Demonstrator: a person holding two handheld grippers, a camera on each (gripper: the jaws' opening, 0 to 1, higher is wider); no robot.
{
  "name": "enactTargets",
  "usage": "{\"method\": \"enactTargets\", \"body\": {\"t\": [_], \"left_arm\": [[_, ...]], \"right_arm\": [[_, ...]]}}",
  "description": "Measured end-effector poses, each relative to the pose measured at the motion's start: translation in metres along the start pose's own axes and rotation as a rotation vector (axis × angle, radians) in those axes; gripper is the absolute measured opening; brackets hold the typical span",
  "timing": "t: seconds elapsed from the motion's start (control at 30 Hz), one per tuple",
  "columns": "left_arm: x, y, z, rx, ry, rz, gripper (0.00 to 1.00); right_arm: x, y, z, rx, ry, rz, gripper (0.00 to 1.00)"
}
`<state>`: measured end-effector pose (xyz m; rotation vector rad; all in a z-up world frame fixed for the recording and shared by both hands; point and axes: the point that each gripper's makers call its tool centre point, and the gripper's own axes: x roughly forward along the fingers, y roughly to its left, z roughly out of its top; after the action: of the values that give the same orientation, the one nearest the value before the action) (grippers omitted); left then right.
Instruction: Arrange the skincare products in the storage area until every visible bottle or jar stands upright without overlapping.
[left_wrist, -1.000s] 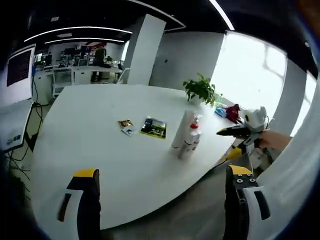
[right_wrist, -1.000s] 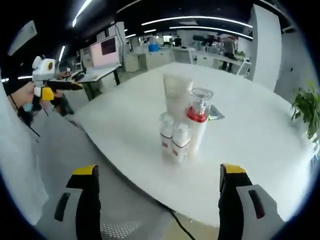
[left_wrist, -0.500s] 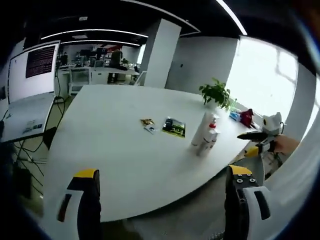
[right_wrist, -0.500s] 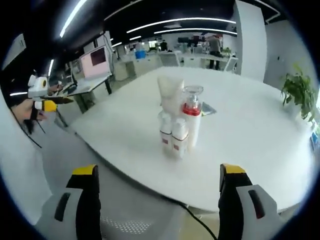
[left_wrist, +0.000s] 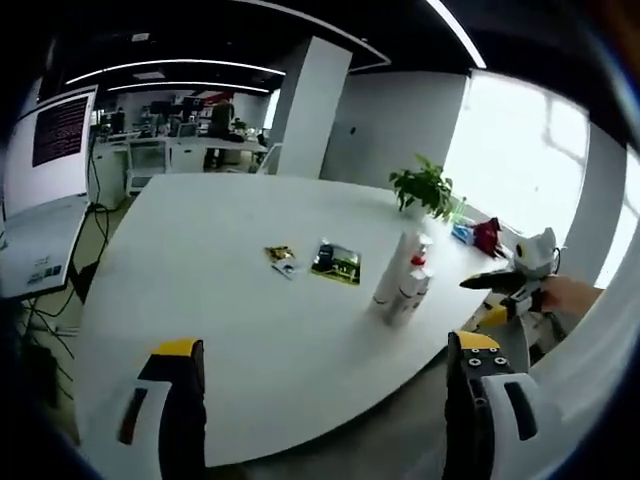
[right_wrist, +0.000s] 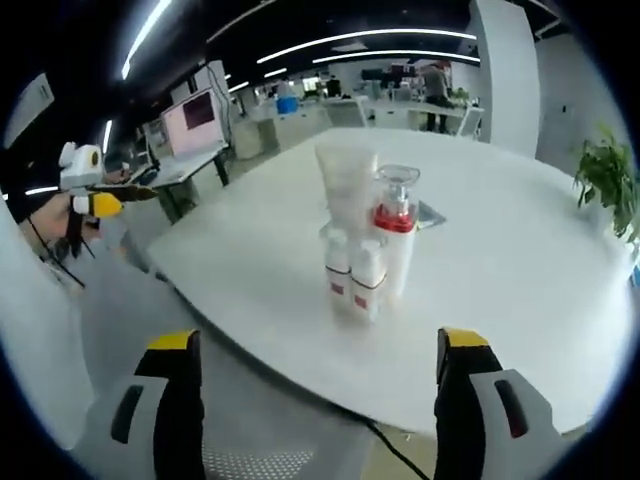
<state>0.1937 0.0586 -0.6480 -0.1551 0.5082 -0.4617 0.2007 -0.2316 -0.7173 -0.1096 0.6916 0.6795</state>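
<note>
**Office table, products clustered upright, both grippers backed off**

Open-plan office, ceiling strip lights, bright window. Big white table (left_wrist: 200, 300) carries everything.

Left gripper (left_wrist: 322, 400): jaws spread wide, nothing between them, hanging off the table's near edge. Right gripper (right_wrist: 312, 395): jaws likewise wide apart and empty, also short of the table edge.

Skincare cluster (right_wrist: 365, 240) sits at 12 o'clock in the right gripper view, near the table's near edge; in the left gripper view the same cluster (left_wrist: 400, 275) lies at about 1 o'clock. Members: tall white tube (right_wrist: 347, 185) at the back, pump bottle with red collar (right_wrist: 396, 235) beside it, two small white bottles (right_wrist: 360, 280) in front with red label bands. All stand upright, packed close; cannot tell whether they touch.

Also on the table: dark leaflet (left_wrist: 336, 263) and small sachets (left_wrist: 280, 260), left of the cluster in the left gripper view. Potted plant (left_wrist: 425, 187) at the far edge, red item (left_wrist: 485, 237) near it.

Change over the last second: both views have swung and drifted a little, the left camera panning right and then partly back. Cluster layout reads the same throughout; neither gripper has closed on anything.

Judgement: upright, non-overlapping state looks reached. Task appears done or nearly so; a last check on spacing is all that seems left.
</note>
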Motion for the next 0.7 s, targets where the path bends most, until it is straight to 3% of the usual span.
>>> {"method": "enactTargets", "body": {"t": [0.4, 0.47, 0.53, 0.6, 0.7], "left_arm": [[0.007, -0.003, 0.006, 0.011, 0.024, 0.023, 0.93], [0.005, -0.002, 0.011, 0.049, 0.042, 0.042, 0.91], [-0.001, -0.006, 0.025, 0.122, 0.052, 0.062, 0.87], [-0.005, -0.015, 0.045, 0.201, 0.022, 0.061, 0.83], [-0.006, -0.026, 0.064, 0.236, -0.007, 0.060, 0.84]], "right_arm": [[0.000, -0.014, -0.005, 0.020, 0.006, 0.017, 0.97], [0.001, -0.016, -0.007, 0.021, 0.011, 0.020, 0.97], [0.001, -0.015, -0.009, 0.021, 0.017, 0.026, 0.97], [0.001, -0.017, -0.014, 0.022, 0.029, 0.031, 0.97], [0.002, -0.015, -0.017, 0.028, 0.042, 0.041, 0.97]]}}
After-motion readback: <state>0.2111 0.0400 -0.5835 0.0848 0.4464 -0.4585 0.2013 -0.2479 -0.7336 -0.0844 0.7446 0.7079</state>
